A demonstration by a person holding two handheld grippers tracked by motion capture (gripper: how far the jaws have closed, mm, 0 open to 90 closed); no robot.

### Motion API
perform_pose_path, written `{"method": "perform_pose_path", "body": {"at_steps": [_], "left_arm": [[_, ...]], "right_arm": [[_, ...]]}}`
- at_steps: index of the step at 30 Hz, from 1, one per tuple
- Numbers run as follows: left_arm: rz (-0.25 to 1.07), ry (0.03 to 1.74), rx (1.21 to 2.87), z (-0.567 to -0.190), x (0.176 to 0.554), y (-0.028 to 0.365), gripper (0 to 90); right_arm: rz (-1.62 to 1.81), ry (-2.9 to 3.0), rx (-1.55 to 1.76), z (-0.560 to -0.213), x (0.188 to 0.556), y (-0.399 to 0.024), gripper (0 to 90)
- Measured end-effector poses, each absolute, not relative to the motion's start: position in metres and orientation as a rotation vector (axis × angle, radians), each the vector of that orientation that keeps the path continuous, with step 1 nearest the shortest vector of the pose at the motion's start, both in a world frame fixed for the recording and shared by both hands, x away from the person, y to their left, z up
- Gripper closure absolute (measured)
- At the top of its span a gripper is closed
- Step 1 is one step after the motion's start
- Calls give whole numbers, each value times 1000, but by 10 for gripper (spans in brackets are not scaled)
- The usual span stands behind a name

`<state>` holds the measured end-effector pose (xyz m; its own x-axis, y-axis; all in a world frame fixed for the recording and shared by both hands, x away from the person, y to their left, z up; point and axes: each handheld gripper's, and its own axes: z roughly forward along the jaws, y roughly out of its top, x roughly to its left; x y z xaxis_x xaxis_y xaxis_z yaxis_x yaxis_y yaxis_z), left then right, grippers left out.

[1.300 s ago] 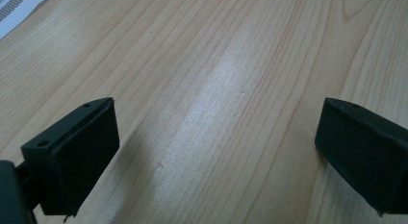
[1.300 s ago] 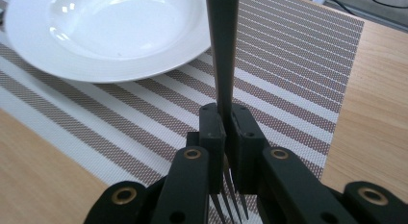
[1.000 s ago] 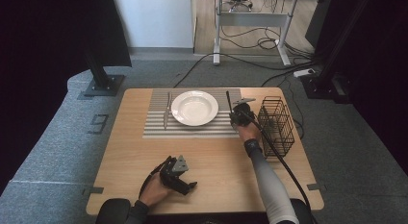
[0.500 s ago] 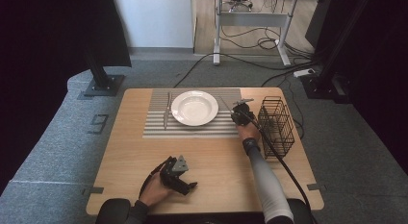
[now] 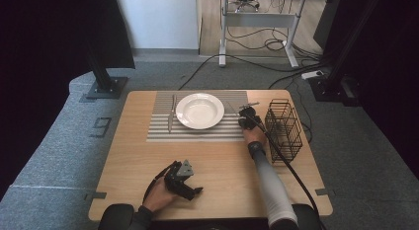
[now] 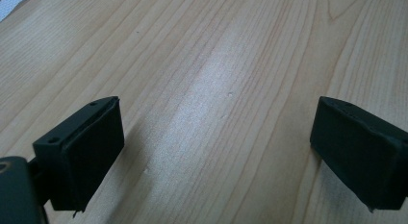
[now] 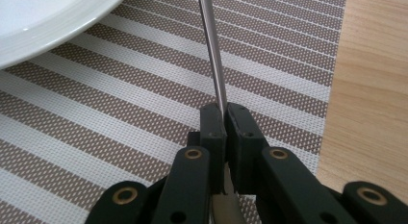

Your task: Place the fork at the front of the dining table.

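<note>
Table (image 5: 217, 166): light wood, rectangular, on grey carpet; the person's forearms come in over its near edge.

Placemat (image 5: 163, 131): striped grey and white, on the far half of the table, long side across; in the right gripper view (image 7: 120, 118) its weave shows as brown and white bands, its right edge ending on bare wood.

Wire basket (image 5: 284, 129): black, upright, near the table's right edge, just right of the placemat; contents cannot be made out.

Plate (image 5: 199, 110): white, round, centred on the placemat toward its far side; its rim fills the upper left corner of the right gripper view (image 7: 43, 22).

Left gripper (image 5: 184, 176): lying low over the near left part of the table in the person's hand, well apart from the placemat; in its own view (image 6: 216, 152) the jaws stand wide apart with bare wood between them, gripping nothing.

Right gripper (image 5: 247, 114): over the placemat's right end, between plate and basket; jaws pressed together on a utensil (image 7: 211, 51), a thin metal shaft running up from the pads (image 7: 214, 123) just beside the plate's rim; the shaft hangs low over the mat, contact cannot be told; its working end is out of view.

Knife (image 5: 170, 116): lying on the placemat left of the plate, lengthwise away from the person.
</note>
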<state>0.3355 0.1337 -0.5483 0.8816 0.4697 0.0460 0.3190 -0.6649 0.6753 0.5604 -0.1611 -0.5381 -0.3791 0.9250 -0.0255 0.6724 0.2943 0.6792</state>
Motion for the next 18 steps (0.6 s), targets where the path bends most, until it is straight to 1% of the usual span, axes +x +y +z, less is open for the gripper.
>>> {"method": "perform_pose_path", "body": {"at_steps": [12, 18], "left_arm": [[278, 566, 2349, -548, 335, 133, 52], [277, 566, 2348, -548, 335, 133, 53]], "right_arm": [[832, 2151, 1438, -538, 562, -162, 841], [863, 2159, 1441, -538, 563, -163, 813]]}}
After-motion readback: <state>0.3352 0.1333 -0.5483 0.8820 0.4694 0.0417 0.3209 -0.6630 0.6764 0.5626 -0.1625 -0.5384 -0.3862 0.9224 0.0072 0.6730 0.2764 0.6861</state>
